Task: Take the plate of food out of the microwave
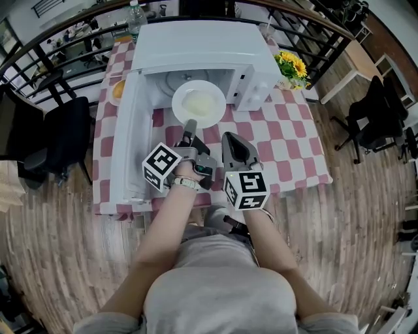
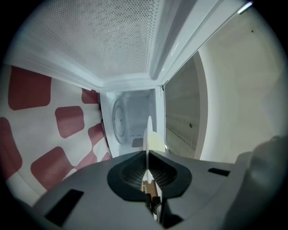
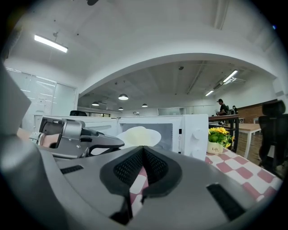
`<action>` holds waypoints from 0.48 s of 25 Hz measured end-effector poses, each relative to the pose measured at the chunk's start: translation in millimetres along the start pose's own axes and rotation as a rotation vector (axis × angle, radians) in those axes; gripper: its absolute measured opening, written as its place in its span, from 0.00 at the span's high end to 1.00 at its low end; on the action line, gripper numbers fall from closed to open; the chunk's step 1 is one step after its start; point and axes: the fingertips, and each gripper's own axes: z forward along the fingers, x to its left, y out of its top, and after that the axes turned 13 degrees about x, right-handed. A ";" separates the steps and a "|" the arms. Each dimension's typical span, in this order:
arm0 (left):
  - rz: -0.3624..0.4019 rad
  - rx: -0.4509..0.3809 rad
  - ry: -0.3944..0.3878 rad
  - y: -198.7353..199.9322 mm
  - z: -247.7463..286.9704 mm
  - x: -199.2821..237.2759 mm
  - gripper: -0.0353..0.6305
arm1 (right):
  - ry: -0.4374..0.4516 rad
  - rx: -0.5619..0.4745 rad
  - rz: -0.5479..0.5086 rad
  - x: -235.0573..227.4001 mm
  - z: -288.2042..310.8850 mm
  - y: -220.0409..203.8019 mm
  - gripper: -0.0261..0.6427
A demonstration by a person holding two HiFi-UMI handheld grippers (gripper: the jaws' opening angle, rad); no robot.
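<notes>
One plate: white, round plate [image 1: 179, 98] held level just in front of the microwave's open mouth, its far edge over the sill and its near rim toward the person; it shows edge-on in the left gripper view [image 2: 149, 130] and as a pale disc in the right gripper view [image 3: 137, 136].
Food: a pale yellowish patch [image 1: 200, 103] in the middle of the plate.
Left gripper: left gripper [image 1: 190, 125] [image 2: 147, 152] pointing level at the microwave, both jaws clamped on the plate's near rim with the rim pinched thin between the pads.
Microwave: white microwave [image 1: 196, 45] with its door [image 1: 124, 143] swung fully out to the left; the glass turntable [image 1: 171, 81] [image 2: 119, 120] lies bare inside, behind the plate.
Right gripper: right gripper [image 1: 230, 138] [image 3: 143, 150] just beside the left one, to its right, short of the plate and not touching it; its jaw tips meet and hold nothing, with only checked cloth showing below them.
Tablecloth: red and white checked tablecloth [image 1: 287, 143] under the microwave.
Flowers: yellow flowers [image 1: 292, 65] [image 3: 219, 134] in a small white pot at the microwave's right.
Bottle: clear bottle [image 1: 135, 18] behind the microwave's left corner.
Chair: black chair [image 1: 59, 130] left of the table, on the wooden floor [image 1: 366, 222].
</notes>
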 end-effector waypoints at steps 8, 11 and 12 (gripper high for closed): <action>-0.002 0.011 -0.021 -9.1 -9.5 -5.5 0.92 | -0.034 -0.011 0.010 -4.0 -11.1 0.7 0.93; -0.003 0.018 -0.025 -13.0 -10.7 -7.9 0.92 | -0.048 -0.012 0.017 -7.7 -13.9 1.1 0.93; -0.003 0.020 -0.027 -14.3 -11.2 -8.8 0.92 | -0.052 -0.014 0.017 -7.9 -14.7 1.6 0.93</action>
